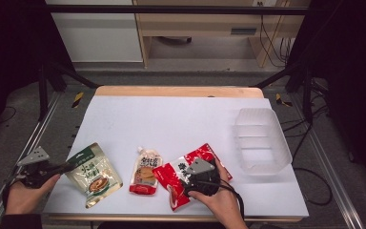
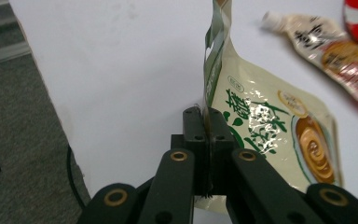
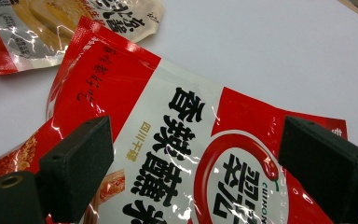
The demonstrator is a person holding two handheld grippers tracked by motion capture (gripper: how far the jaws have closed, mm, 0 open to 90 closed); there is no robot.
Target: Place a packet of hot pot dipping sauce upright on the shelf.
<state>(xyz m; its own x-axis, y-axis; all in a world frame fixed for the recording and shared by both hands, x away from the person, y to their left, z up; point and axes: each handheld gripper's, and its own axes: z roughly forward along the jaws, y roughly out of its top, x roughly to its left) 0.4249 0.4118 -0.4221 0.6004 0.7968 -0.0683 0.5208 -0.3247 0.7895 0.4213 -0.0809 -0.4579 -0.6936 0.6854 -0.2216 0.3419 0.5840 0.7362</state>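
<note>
1. Step in hand, as judged: left gripper [image 2: 208, 122] clenched on the left edge of the green pouch [image 1: 94, 174], at the table's [image 1: 181, 114] near-left edge; grasp made, lift pending.
2. Right gripper [image 3: 193, 154] released, jaws spread wide over the red pouch [image 3: 177, 154], flat at near centre.
3. Next move, likely: descend, close on red pouch.
4. Pose: left hand [image 1: 24, 195] low beside the table edge; right hand [image 1: 219, 202] above the red pouch, angled down.

white table [image 1: 171, 114] with green pouch [image 1: 94, 173], spouted pouch [image 1: 145, 171], red pouch [image 1: 171, 179], clear tray [image 1: 261, 141]
</note>
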